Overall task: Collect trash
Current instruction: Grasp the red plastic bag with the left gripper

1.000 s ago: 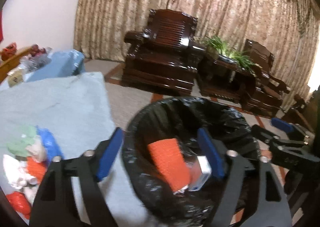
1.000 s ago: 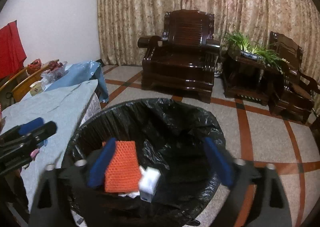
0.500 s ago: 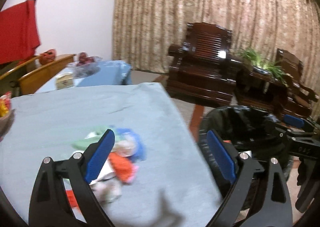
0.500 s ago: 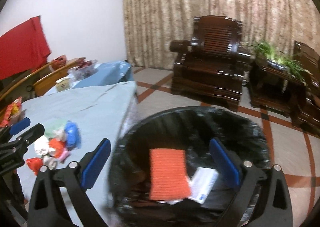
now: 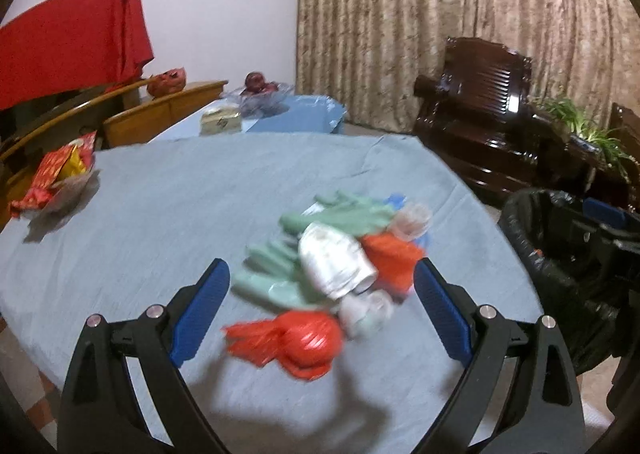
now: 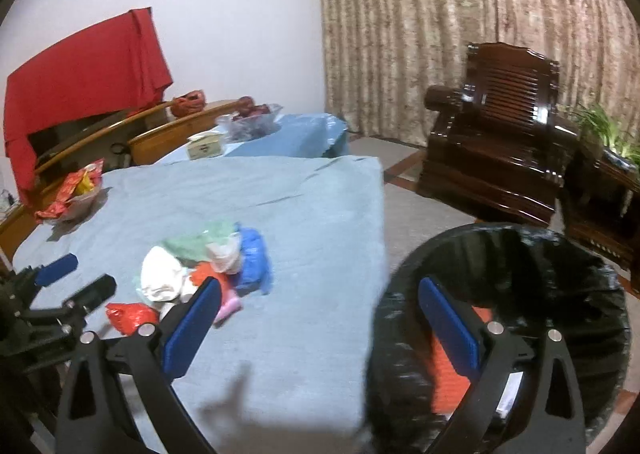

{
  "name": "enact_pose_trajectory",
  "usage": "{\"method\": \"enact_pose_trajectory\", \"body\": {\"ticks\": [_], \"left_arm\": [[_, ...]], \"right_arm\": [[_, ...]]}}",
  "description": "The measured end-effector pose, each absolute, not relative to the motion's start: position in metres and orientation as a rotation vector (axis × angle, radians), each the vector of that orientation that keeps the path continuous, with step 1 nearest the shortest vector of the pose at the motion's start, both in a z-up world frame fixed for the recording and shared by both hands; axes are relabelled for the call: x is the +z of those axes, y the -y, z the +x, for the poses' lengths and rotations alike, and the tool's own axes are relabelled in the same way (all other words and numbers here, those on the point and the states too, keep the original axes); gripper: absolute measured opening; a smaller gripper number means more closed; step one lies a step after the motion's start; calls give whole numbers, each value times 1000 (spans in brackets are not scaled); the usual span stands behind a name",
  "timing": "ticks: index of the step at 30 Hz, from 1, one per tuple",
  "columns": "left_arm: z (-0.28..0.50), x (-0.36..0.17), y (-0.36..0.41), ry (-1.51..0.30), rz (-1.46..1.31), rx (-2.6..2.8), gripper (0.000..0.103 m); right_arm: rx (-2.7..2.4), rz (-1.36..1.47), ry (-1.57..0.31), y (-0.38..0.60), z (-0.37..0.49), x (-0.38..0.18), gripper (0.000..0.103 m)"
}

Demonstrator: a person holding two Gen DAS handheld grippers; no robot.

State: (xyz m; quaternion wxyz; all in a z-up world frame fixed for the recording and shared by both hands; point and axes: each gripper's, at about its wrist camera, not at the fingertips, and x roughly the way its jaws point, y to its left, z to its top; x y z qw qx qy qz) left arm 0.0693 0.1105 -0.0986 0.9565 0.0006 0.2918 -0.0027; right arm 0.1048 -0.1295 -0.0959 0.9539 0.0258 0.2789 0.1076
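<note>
- The left gripper (image 5: 320, 294) is hanging over the pale blue tablecloth (image 5: 160, 214), blue pads spread wide, gripping nothing.
- A heap of crumpled trash (image 5: 340, 254), green, white, orange and red, is lying on the cloth just beyond those pads.
- The right gripper (image 6: 316, 318) is standing spread and empty, straddling the table edge and the black-lined round bin (image 6: 560, 254).
- An orange knitted cloth (image 6: 448, 374) is lying inside the bin.

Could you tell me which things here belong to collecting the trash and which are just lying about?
Job:
- trash pile
- lined bin
- left tongs, open
- right tongs, open

Lying about:
- snack bowl
- tissue box
- armchair
</note>
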Motion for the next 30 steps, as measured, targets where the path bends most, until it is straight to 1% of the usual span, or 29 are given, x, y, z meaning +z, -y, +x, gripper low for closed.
{"method": "enact_pose_trajectory", "body": {"ticks": [5, 9, 21, 22, 23, 24, 25, 29, 30], "left_arm": [[65, -119, -124, -622, -18, 14, 90], [69, -133, -122, -641, -19, 16, 84], [81, -168, -126, -695, -23, 18, 83], [82, -169, -126, -696, -26, 18, 82], [83, -170, -127, -699, -28, 19, 76], [84, -172, -127, -705, -31, 18, 72], [84, -173, -128, -706, -36, 15, 71], [84, -171, -127, -703, -37, -19, 49], [83, -171, -126, -703, -32, -27, 46]], "right_arm": [[244, 48, -583, 109, 107, -112, 97], [250, 31, -591, 99, 108, -123, 97], [238, -6, -622, 92, 118, -135, 97], [239, -7, -625, 91, 119, -136, 97], [240, -9, -628, 90, 119, -136, 97], [241, -11, -631, 89, 120, -137, 97], [241, -13, -632, 88, 120, -137, 97], [241, -18, -640, 86, 122, -140, 97], [242, -17, -642, 85, 123, -140, 97]]}}
